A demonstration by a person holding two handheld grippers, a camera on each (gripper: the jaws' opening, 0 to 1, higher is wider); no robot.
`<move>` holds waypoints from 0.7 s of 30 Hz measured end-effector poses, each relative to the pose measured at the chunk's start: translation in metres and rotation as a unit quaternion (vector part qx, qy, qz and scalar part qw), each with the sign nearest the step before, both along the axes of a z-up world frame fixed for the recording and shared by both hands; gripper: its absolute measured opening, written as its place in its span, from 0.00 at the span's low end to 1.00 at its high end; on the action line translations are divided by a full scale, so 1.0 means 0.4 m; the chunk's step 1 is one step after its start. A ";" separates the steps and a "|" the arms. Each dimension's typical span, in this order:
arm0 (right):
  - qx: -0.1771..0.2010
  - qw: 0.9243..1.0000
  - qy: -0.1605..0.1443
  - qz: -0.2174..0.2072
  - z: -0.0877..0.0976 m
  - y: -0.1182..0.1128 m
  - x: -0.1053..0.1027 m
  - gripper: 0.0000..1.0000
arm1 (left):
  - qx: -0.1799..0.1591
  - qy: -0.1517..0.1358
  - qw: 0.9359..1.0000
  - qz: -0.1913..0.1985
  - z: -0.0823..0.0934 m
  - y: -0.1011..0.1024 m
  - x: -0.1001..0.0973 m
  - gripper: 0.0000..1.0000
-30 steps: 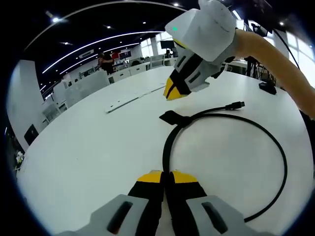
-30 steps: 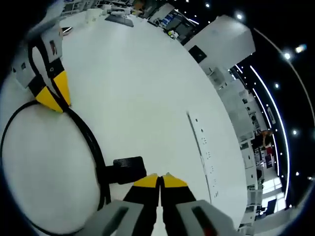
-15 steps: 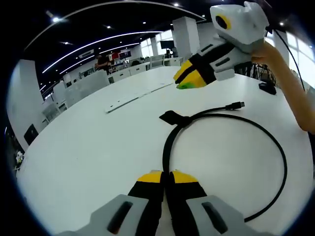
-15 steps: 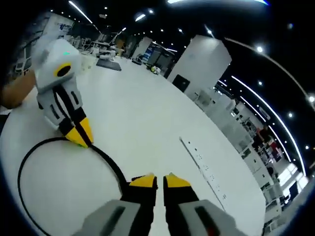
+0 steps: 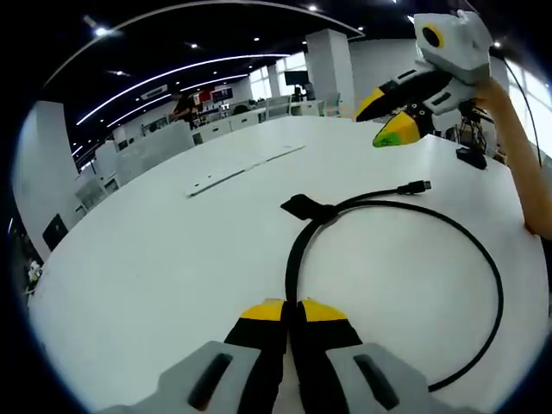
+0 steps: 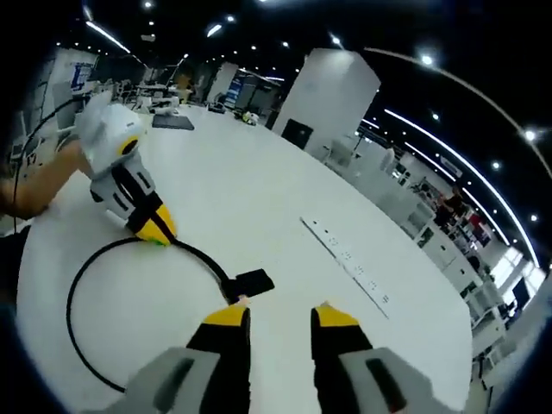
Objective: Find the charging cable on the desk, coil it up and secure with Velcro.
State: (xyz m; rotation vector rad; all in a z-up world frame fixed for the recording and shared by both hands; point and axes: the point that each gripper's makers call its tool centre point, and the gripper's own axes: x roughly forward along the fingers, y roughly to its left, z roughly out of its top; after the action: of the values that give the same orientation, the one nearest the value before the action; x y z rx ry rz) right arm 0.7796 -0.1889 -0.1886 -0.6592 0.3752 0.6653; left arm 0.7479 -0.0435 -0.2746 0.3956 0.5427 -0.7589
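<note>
Cable (image 5: 483, 259) lies in one loose loop on the white surface (image 5: 155, 259), centre-right of the left gripper view. Velcro tab (image 5: 302, 207) sits at the loop's crossing, plug (image 5: 416, 185) pointing to upper right. In the right gripper view the loop (image 6: 73, 302) is lower left with the tab (image 6: 255, 281) just above the jaws.

Left hand-held gripper (image 5: 286, 312): jaws closed together at the near end of the loop at bottom centre. Cannot tell if the cable is pinched or just under the tips. Also seen in the right gripper view (image 6: 158, 231), tips down at the loop's far edge.

Right hand-held gripper (image 6: 280, 315): jaws narrowly apart, holding nothing. In the left gripper view (image 5: 392, 121) it is raised at upper right, clear of the surface.

Risks: the loop is not strapped yet, so it may spring open or slide if the left one lets go or drags. The tab lies flat on the surface, so it is easy to miss or to push away instead of gripping. Pinching cable along with the tab would foul the wrap.

Versus 0.5 s ago: right one has moved further toward upper right and higher, and its jaws have opened wider. Left one has not moved. Cable unchanged.
</note>
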 end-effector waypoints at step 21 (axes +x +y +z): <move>-0.024 0.979 0.203 -0.008 -0.229 -0.021 -0.090 0.34 | -0.002 -0.001 1.000 0.001 -0.004 -0.009 0.009 0.06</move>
State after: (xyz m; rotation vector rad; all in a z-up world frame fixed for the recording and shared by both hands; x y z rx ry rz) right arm 0.7436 -0.1973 -0.2803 -0.5635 0.7760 0.7782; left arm 0.7515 -0.0472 -0.2763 0.3920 0.5390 -0.7577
